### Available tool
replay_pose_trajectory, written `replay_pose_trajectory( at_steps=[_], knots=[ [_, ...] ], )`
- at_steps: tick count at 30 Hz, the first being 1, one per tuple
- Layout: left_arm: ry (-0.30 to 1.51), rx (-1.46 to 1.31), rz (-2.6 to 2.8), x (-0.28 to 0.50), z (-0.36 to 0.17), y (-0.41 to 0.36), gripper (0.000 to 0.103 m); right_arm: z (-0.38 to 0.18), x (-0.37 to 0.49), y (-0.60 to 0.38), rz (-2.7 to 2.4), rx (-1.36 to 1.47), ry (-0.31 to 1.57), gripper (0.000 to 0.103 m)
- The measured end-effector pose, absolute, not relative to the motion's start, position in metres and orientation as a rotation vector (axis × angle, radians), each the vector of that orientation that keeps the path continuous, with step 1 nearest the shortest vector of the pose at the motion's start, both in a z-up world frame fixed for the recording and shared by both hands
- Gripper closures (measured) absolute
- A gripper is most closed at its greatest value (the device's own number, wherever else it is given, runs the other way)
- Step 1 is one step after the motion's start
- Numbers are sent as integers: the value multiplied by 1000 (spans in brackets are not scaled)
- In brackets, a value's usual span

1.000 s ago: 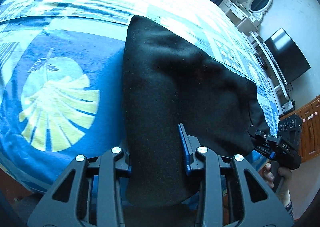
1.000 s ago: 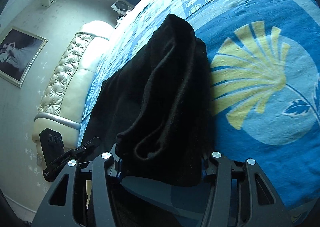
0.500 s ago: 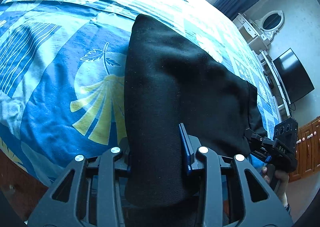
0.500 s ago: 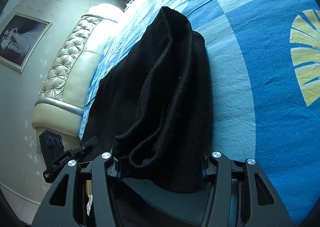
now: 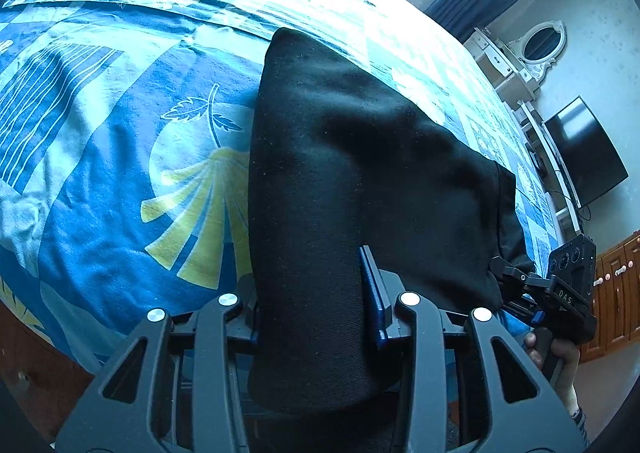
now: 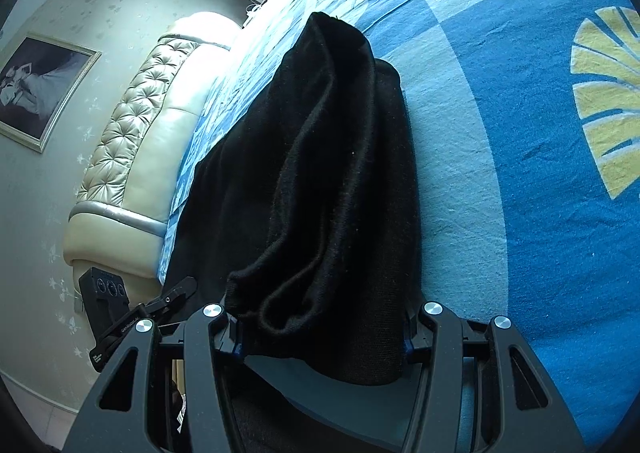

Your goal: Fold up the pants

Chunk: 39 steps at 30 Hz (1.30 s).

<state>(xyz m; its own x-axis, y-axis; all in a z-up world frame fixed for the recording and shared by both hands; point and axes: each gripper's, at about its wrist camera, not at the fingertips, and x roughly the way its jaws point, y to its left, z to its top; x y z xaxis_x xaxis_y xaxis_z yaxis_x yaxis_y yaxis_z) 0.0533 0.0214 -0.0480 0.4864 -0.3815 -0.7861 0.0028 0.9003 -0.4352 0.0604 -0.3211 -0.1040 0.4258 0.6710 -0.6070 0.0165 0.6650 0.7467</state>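
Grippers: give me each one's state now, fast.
Left gripper: fingers shut on the black pants.
Right gripper: fingers shut on the black pants too, at the other end.

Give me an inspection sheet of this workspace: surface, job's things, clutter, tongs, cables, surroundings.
Surface: bed with blue leaf-print bedspread.
Job's things: black pants, one end held by each set of tongs, far end resting on the bed.
Clutter: nothing seen.
Grippers: left tongs shut on pants; right tongs shut on pants.
Cables: one below the television.
Surroundings: tufted headboard, framed picture, oval mirror.
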Motion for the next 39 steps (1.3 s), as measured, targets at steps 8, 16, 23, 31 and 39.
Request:
replay_pose_trajectory(
  at_steps=[8, 16, 23, 31, 39],
  knots=[
    [1047, -395, -240, 53, -51, 22, 61, -105, 59, -325, 472, 768, 1059, 50],
    [1012, -408, -255, 53, -52, 40, 20, -94, 59, -323, 518, 759, 1077, 26],
    [969, -504, -316, 78, -23, 68, 13, -72, 68, -368, 456, 831, 989, 23],
    [1122, -467, -358, 167, -57, 63, 12, -91, 139, -372, 442, 939, 984, 22],
    [1153, -330, -440, 205, -64, 43, 36, -102, 166, -333, 498, 791, 1067, 43]
  ],
)
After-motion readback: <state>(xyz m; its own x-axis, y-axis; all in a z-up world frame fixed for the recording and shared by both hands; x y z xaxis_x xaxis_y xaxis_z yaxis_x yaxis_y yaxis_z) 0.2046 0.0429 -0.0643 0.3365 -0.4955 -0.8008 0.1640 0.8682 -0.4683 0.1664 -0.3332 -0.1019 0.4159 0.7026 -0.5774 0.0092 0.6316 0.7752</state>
